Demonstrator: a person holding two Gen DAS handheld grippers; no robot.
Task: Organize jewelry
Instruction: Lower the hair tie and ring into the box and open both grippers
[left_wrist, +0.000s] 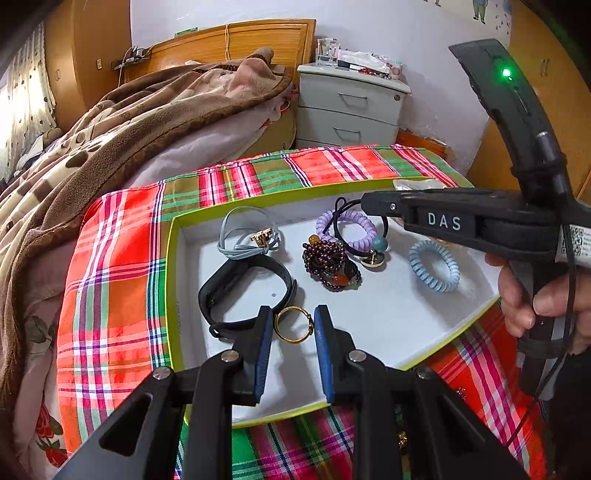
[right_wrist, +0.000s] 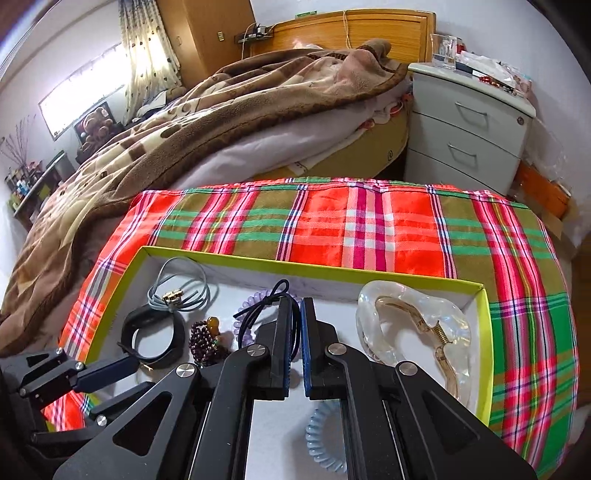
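Sorting's mid-step: the right gripper (right_wrist: 294, 343) has its jaws pinched on the dark hair tie (left_wrist: 364, 236) over the white tray (left_wrist: 388, 325), while the left gripper (left_wrist: 293, 328) sits open around the gold ring (left_wrist: 294, 325). Next it probably needs to close carefully on the ring.

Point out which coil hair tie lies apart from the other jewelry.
The blue coil hair tie, alone on bare tray floor; the purple coil hair tie is tangled with the dark elastic cord.

You can read "DAS" in white letters on the side of your right gripper (left_wrist: 364, 202); its sticker's print is too small.
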